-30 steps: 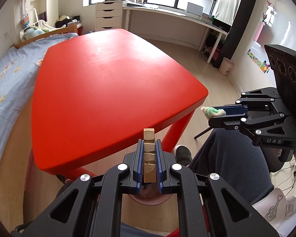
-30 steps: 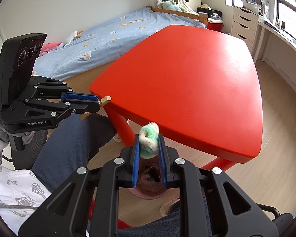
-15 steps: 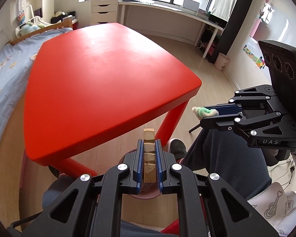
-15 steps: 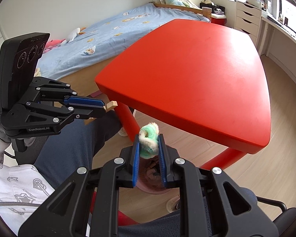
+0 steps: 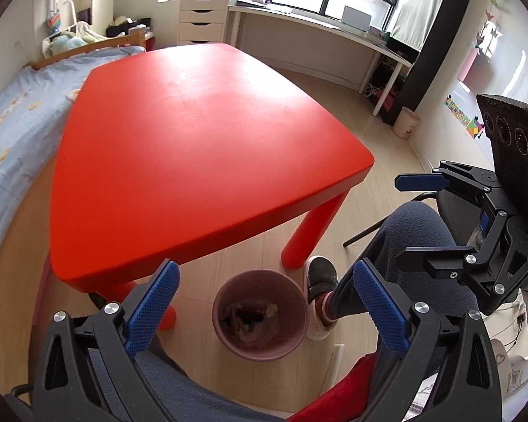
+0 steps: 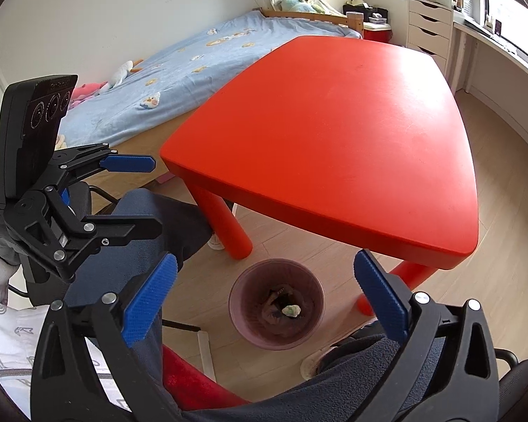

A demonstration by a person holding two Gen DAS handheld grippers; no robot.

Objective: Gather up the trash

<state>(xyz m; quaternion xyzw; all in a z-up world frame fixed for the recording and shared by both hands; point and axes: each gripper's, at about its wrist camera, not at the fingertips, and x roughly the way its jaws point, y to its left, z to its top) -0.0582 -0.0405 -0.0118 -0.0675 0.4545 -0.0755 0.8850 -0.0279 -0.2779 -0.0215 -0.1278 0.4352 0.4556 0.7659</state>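
A pink waste bin [image 5: 260,337] stands on the wood floor below the red table's near edge; it also shows in the right wrist view [image 6: 241,309]. Trash lies inside it, with a tan piece [image 5: 271,311] and a green-and-white fluffy piece [image 6: 291,311] on top. My left gripper [image 5: 264,302] is open and empty, straight above the bin. My right gripper [image 6: 264,290] is open and empty above the bin too. Each gripper shows in the other's view, the right one [image 5: 419,223] and the left one [image 6: 142,195], jaws apart.
The red table [image 5: 193,133] has a bare top. The person's legs in dark trousers [image 5: 397,246] and a shoe [image 5: 320,274] flank the bin. A bed [image 6: 200,59] lies to the left, a drawer unit [image 5: 202,21] and long desk [image 5: 316,35] at the back.
Both grippers opened. The wooden block left the left gripper and the green fluffy piece left the right gripper; the fluffy piece now lies in the bin. Both views now look down on the bin.
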